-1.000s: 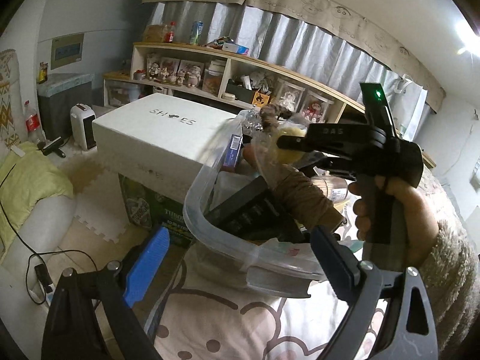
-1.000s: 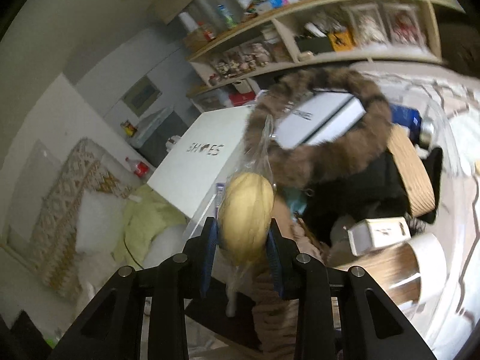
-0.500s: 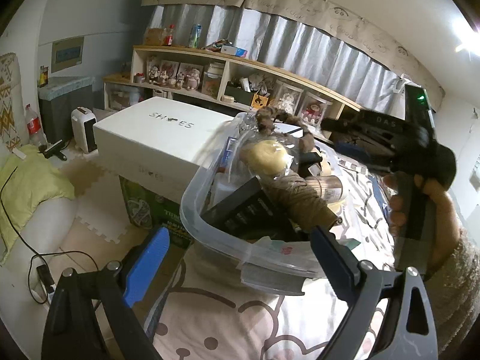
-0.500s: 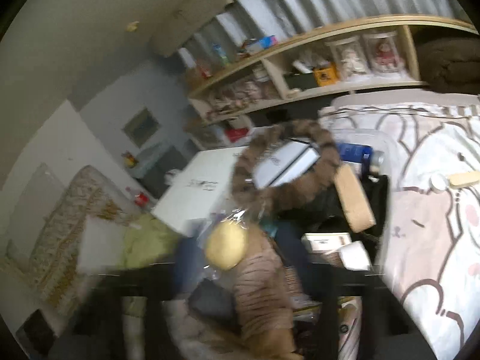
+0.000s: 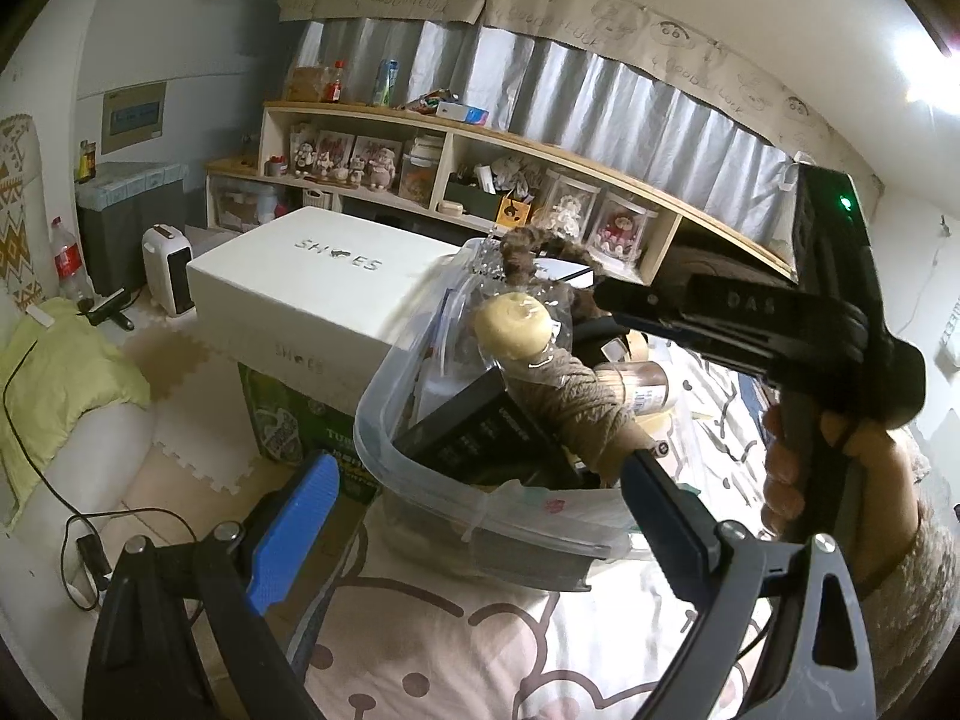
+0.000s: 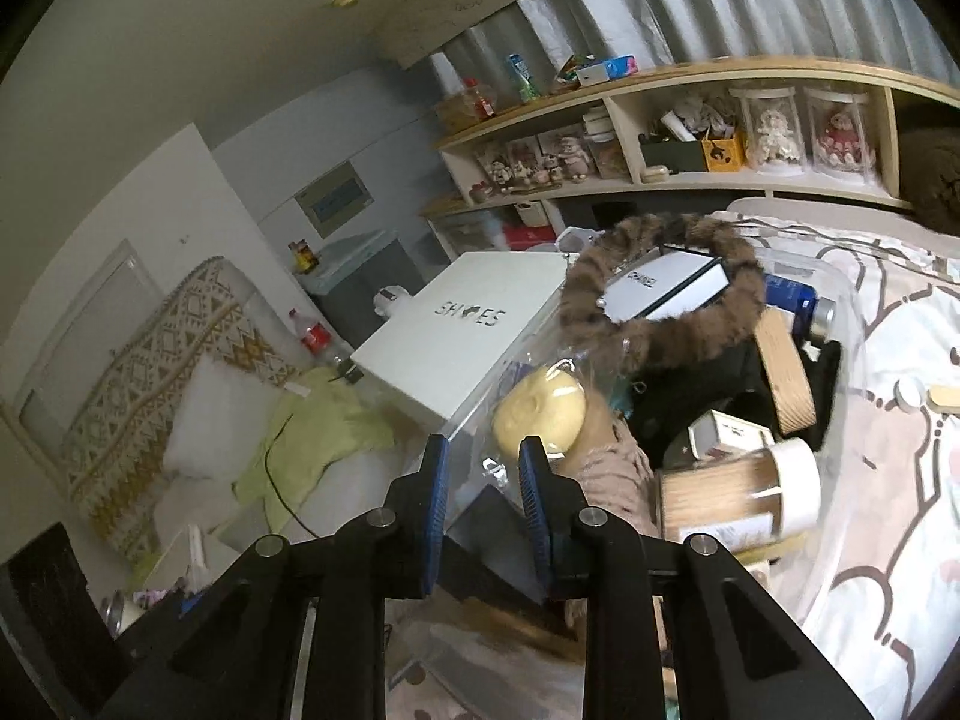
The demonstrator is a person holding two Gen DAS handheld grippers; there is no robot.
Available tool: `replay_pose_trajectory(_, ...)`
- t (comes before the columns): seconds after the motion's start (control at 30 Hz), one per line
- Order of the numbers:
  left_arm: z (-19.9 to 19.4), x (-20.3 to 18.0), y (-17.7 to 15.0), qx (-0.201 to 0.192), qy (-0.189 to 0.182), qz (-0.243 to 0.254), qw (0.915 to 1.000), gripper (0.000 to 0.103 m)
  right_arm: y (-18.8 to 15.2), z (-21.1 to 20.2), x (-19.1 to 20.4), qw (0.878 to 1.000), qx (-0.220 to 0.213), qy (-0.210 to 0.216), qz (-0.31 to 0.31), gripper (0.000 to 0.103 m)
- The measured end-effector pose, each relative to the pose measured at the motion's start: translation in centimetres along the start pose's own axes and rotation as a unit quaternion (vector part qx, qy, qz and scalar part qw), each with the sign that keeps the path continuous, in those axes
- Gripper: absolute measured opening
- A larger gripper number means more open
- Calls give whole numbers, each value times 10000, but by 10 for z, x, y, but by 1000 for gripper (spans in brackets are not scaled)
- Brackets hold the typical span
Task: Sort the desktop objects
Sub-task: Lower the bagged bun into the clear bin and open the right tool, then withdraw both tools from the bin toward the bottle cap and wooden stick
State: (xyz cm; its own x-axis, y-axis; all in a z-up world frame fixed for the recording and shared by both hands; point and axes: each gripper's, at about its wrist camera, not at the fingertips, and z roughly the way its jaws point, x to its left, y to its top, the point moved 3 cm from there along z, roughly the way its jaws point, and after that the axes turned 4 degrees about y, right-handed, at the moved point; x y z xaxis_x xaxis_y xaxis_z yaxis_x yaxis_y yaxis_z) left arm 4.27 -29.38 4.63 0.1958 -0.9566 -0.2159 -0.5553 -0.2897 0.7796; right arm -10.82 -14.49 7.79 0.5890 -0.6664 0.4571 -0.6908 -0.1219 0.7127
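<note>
The right gripper (image 6: 483, 468) holds nothing, its pads narrowly parted. The yellow bun (image 6: 540, 414) in its bag seemingly rests atop the clear bin (image 5: 420, 480). The left gripper (image 5: 474, 516) gapes wide, empty.
</note>
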Motion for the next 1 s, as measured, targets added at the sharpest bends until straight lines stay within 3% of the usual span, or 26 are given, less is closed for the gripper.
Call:
replay_pose_trajectory(0.37, -19, -18, 5, -159, 4, 229, 9996, 96, -18, -49, 3, 9975, -220, -505, -434, 26)
replay_pose_trajectory(0.43, -24, -24, 5, -203, -14, 281, 9994, 96, -21, -61, 3, 9962, -309, -644, -495, 35)
replay_pose_trajectory(0.47, -26, -28, 5, -224, -20, 306, 9993, 96, -23, -66, 3, 9953, -353, -732, -523, 56)
replay_pose_trajectory(0.5, -28, -31, 4, -241, -23, 329, 9992, 96, -25, -73, 2, 9940, -411, -841, -564, 68)
replay_pose_trajectory(0.63, -35, -42, 3, -289, -48, 394, 9988, 96, -32, -99, 0, 9903, -607, -1086, -626, 68)
replay_pose_trajectory(0.77, -42, -53, 0, -366, -57, 444, 9983, 98, -41, -123, -2, 9865, -781, -1267, -681, 99)
replay_pose_trajectory(0.83, -46, -58, -1, -426, -45, 458, 9980, 103, -46, -134, -3, 9835, -846, -1405, -768, 101)
replay_pose_trajectory(1.0, -54, -73, -4, -473, 5, 514, 9976, 103, -60, -155, -9, 9793, -918, -1620, -793, 103)
